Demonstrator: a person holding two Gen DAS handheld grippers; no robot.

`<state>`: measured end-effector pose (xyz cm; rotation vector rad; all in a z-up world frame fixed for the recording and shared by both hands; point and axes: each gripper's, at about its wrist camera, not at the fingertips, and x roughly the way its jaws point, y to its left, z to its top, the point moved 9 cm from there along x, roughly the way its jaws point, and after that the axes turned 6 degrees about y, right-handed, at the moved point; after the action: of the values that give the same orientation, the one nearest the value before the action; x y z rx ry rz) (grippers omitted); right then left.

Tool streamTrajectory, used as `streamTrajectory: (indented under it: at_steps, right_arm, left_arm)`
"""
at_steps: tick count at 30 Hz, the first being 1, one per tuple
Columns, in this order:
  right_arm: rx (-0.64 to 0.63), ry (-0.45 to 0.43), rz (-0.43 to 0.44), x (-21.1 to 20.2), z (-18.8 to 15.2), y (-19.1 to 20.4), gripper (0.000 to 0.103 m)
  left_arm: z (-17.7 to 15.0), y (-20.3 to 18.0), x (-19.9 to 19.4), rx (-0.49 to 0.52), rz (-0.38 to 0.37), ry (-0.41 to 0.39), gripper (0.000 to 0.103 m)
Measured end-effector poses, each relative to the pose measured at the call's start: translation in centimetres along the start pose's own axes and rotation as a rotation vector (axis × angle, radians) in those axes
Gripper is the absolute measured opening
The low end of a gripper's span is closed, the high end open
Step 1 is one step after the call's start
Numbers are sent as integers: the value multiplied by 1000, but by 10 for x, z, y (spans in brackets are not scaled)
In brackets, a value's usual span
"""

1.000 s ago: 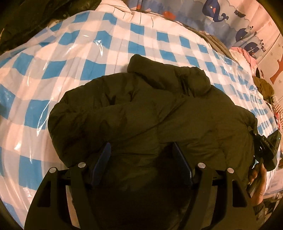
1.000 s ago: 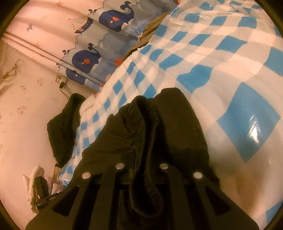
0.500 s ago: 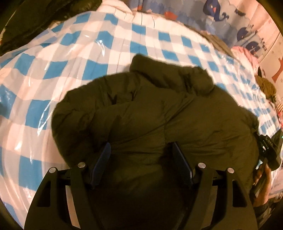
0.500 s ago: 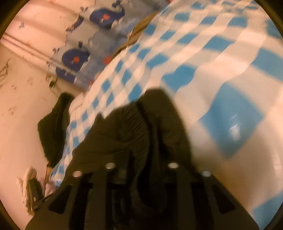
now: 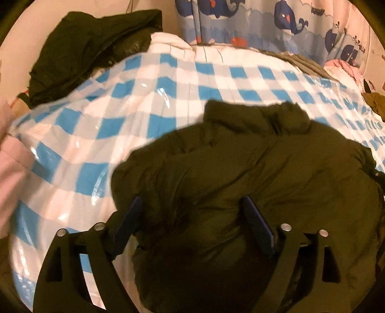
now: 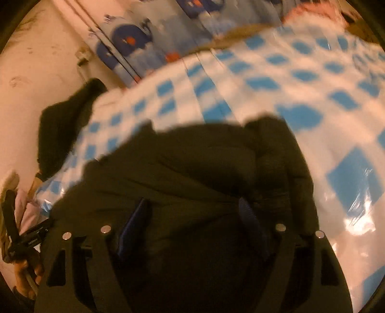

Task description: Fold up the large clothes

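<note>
A dark olive puffer jacket [image 5: 252, 173] lies bunched and folded on the blue-and-white checked bed cover [image 5: 149, 101]. My left gripper [image 5: 193, 211] hovers over the jacket's near part. Its jaws are opening, with jacket fabric lying between the blue pads [image 5: 131, 216] but not pinched. In the right wrist view the same jacket [image 6: 204, 163] fills the lower middle. My right gripper [image 6: 192, 211] is over it, jaws opening, and its pads [image 6: 134, 219] stand clear of the cloth. That view is blurred. A hand holds the left gripper [image 6: 26, 238] at the far left edge.
A black jacket [image 5: 91, 48] is heaped at the bed's far left corner, below a whale-print curtain [image 5: 264, 21]. Pink cloth [image 5: 12, 168] hangs at the left edge. Pink and brown garments [image 5: 373, 106] lie at the far right. The cover is shiny plastic.
The right jaws, shut on the jacket's ribbed edge a second ago, have spread apart and let it go while that view swung round. The left jaws widened and its view tipped upward.
</note>
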<state>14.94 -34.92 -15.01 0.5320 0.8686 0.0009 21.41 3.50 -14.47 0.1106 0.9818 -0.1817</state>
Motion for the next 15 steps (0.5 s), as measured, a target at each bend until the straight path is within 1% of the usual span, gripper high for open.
streamTrajectory:
  at_steps: [2,5,6,8,10,12,13,15]
  right_arm:
    - [13,14,-11,2,-4,-8,70]
    - [18,33,-38,-1,-5,-9,69]
    - [21,24,-47,-7,-5,-8,69]
    - [-1,-56,-49,-27,8,3,70]
    - [-52,-131,-43,-46,27,22,71]
    - [-89,-129,-41,-43,43,37,74]
    - [-101,-111,-41,-35,52,43,74]
    - [-129,-72,-67,-16,59,47,74]
  left_arm:
    - [-5,-2,6,-4,7,-20,89]
    - [-11,-5,11,10,37,-58,91]
    - [-12,-6,11,18,53,-69,91]
    - [-14,-6,12,32,80,-90,91]
    - [-15,-6,10,36,89,-107,91]
    - [-16,-7,9,37,95,-122,91]
    - [-16,-7,9,38,98,-127,91]
    - [-17,-7,8,41,100,-136,91]
